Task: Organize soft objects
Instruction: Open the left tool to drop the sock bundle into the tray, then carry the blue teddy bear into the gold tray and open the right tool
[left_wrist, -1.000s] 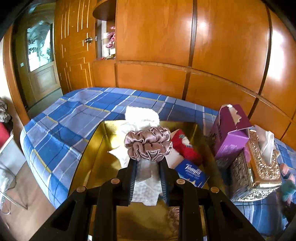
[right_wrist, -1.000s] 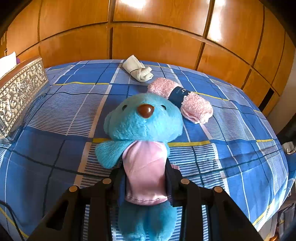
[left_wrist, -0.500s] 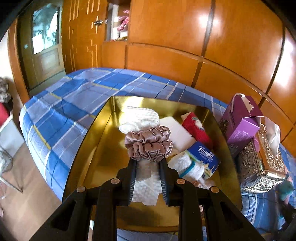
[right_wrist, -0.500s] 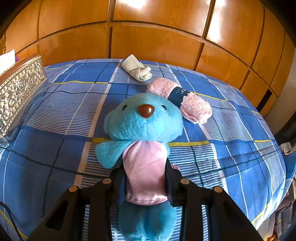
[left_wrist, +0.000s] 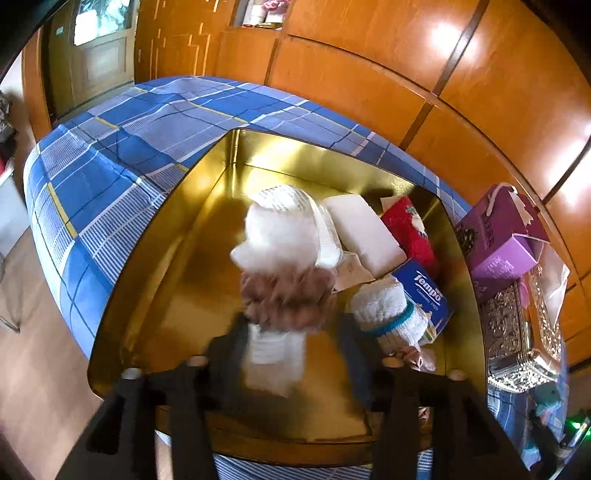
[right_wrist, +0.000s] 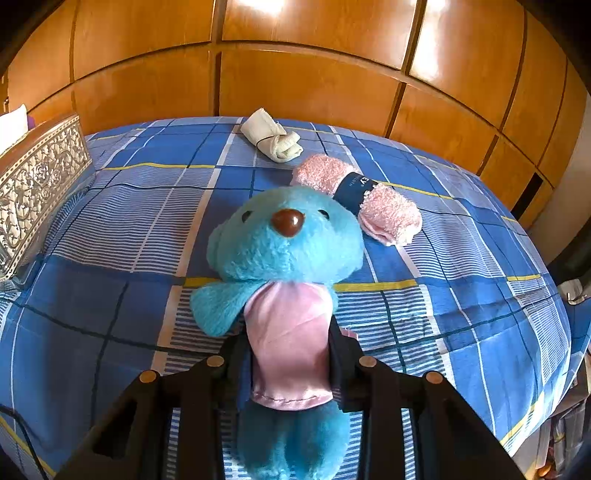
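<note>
Left hand-held gripper (left_wrist: 291, 350) over the gold tray (left_wrist: 155, 266): jaws opening, and the white cloth bundle with mauve scrunchie (left_wrist: 286, 299) sits blurred between them, pads apparently clear of it. Rolled white sock (left_wrist: 384, 310) and blue tissue pack (left_wrist: 428, 295) lie in the tray just beside. Right hand-held gripper (right_wrist: 288, 354) is clamped on the blue plush bear (right_wrist: 284, 243), above the plaid bed (right_wrist: 110, 229); a pink towel roll (right_wrist: 373, 203) lies near.

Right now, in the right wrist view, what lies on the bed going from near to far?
Blue plush bear held in the right claw → pink fluffy roll → cream rolled cloth.
</note>
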